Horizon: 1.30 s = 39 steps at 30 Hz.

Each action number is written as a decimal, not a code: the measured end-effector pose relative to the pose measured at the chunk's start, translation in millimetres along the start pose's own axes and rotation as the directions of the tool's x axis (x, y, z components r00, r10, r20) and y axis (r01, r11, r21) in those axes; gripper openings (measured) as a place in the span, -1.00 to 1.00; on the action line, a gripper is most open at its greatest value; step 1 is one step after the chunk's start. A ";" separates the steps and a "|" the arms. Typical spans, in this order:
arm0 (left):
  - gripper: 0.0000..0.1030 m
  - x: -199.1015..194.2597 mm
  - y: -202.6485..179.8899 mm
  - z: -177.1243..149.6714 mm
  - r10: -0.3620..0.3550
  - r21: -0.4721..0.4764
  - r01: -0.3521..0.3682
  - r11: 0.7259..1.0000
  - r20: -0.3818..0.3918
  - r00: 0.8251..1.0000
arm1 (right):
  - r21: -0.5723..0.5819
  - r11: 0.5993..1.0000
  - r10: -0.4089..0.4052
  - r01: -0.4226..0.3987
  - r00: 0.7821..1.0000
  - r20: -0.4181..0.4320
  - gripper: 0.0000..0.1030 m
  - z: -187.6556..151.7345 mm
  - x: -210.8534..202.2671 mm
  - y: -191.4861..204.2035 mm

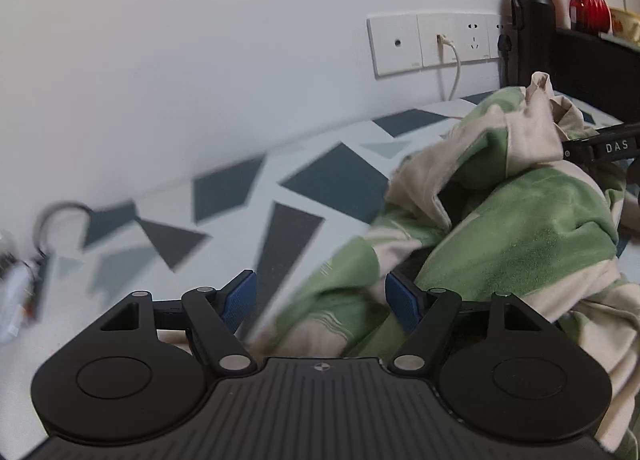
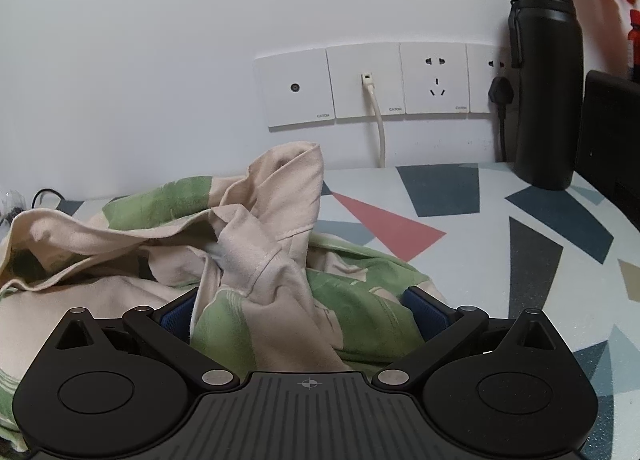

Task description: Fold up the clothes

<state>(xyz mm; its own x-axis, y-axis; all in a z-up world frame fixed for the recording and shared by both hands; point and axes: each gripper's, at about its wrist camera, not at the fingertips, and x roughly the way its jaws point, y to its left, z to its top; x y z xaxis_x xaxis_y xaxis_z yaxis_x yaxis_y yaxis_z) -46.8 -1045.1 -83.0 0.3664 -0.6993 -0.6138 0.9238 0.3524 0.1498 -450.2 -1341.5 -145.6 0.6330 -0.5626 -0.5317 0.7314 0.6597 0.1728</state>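
Left gripper (image 1: 320,300), jaws apart, above a patterned table (image 1: 224,196). A crumpled green-and-cream garment (image 1: 520,236) lies toward the table's right side; the right gripper (image 1: 600,148) is against its upper fold. Black bottle (image 1: 534,28) at the far right corner.

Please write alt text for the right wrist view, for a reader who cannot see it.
The open right gripper reaches into a crumpled green and cream garment lying on a table with a geometric pattern. Behind it, wall sockets hold a white cable, and a black bottle stands at the right.
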 end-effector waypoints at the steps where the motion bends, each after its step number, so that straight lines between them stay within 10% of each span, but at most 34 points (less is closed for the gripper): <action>1: 0.41 6.7 0.3 -2.7 -0.020 -0.017 0.020 1.000 -0.009 1.000 | 0.003 1.000 0.002 -0.002 1.000 -0.001 0.99 -0.1 0.2 -0.7; 7: 0.17 10.5 4.1 -11.6 -0.054 -0.125 0.054 0.991 0.005 0.999 | 0.016 1.000 -0.001 0.002 1.000 -0.014 0.99 0.4 2.8 -2.5; 11: -0.80 0.2 -2.6 -12.9 -0.039 -0.148 0.043 0.988 0.028 0.999 | 0.003 1.000 -0.010 0.010 1.000 -0.015 0.99 1.0 2.8 0.1; 39: -0.82 5.3 -22.6 -21.0 0.061 -0.148 -0.055 0.987 0.035 0.998 | 0.008 1.000 -0.019 0.020 0.999 -0.049 0.99 -1.6 8.1 1.3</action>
<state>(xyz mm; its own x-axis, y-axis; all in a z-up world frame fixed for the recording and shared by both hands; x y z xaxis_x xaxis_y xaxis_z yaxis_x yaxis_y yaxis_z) -68.1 -1043.8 -106.0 0.4254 -0.6983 -0.5757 0.8756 0.4784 0.0668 -444.5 -1344.4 -151.0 0.6055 -0.5500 -0.5752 0.7459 0.6442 0.1692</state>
